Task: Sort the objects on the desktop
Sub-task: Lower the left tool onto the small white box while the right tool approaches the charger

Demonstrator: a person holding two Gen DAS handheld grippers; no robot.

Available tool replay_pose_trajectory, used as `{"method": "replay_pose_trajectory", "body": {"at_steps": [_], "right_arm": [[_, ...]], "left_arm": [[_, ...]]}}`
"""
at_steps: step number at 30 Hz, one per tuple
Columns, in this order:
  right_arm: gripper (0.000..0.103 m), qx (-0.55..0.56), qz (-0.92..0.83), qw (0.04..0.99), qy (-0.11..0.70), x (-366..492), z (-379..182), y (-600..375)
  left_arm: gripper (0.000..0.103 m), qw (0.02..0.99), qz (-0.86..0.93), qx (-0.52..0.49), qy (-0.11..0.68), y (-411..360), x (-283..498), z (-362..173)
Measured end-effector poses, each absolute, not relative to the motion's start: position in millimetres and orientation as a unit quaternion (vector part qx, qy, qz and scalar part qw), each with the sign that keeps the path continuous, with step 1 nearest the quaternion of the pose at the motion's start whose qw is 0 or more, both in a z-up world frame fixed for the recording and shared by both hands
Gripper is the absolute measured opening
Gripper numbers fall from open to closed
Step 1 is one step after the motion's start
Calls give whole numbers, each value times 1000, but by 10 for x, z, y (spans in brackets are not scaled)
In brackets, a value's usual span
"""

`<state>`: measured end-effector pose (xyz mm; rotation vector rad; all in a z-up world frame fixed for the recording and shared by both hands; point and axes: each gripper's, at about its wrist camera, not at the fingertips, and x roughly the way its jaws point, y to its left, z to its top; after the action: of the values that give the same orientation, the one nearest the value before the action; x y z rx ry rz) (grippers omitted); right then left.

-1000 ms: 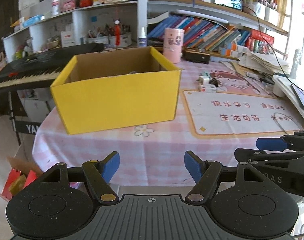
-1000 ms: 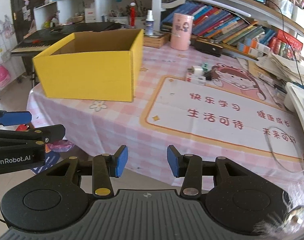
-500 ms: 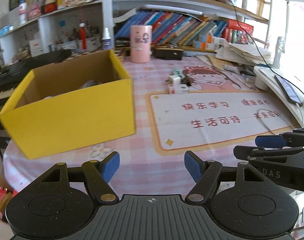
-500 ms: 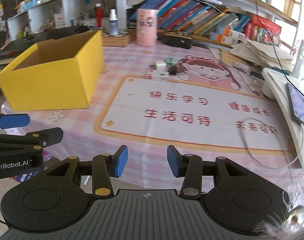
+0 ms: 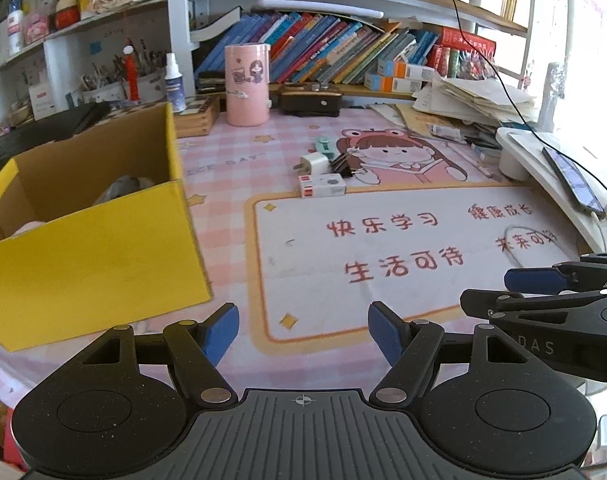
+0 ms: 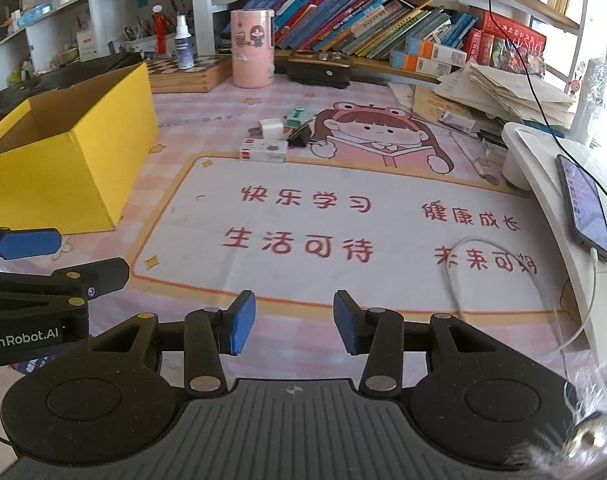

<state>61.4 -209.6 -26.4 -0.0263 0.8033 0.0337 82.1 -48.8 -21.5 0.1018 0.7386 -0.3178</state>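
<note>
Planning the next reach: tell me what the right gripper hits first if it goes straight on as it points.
Probably the printed desk mat, bare where the open, empty right gripper aims; the small white box lies farther back. Depth is uncertain.

A yellow cardboard box [image 5: 95,256] stood open-topped at the left of the table, its plain brown inside holding something pale and crumpled that could not be made out. Well to its right, on the pink desk mat, a small cluster lay close together: a white plug adapter [image 5: 314,163], a mint-green item [image 5: 324,146] just behind it, black binder clips [image 5: 343,165] beside it, and a flat white box with a red end [image 5: 322,186] in front.
</note>
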Motion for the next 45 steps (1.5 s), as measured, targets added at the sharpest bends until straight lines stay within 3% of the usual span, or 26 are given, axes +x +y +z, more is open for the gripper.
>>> {"method": "replay_pose_trajectory", "body": {"at_steps": [31,45], "right_arm": [[41,-17,125,914,384,2036,-243,-3129],[46,-9,154,913,378,2405,-260,-3260]], "left_arm": [[73,929,-22,5,369,-1378,1920,-302],[72,927,-4,16,376,-1506,2353,-476]]}}
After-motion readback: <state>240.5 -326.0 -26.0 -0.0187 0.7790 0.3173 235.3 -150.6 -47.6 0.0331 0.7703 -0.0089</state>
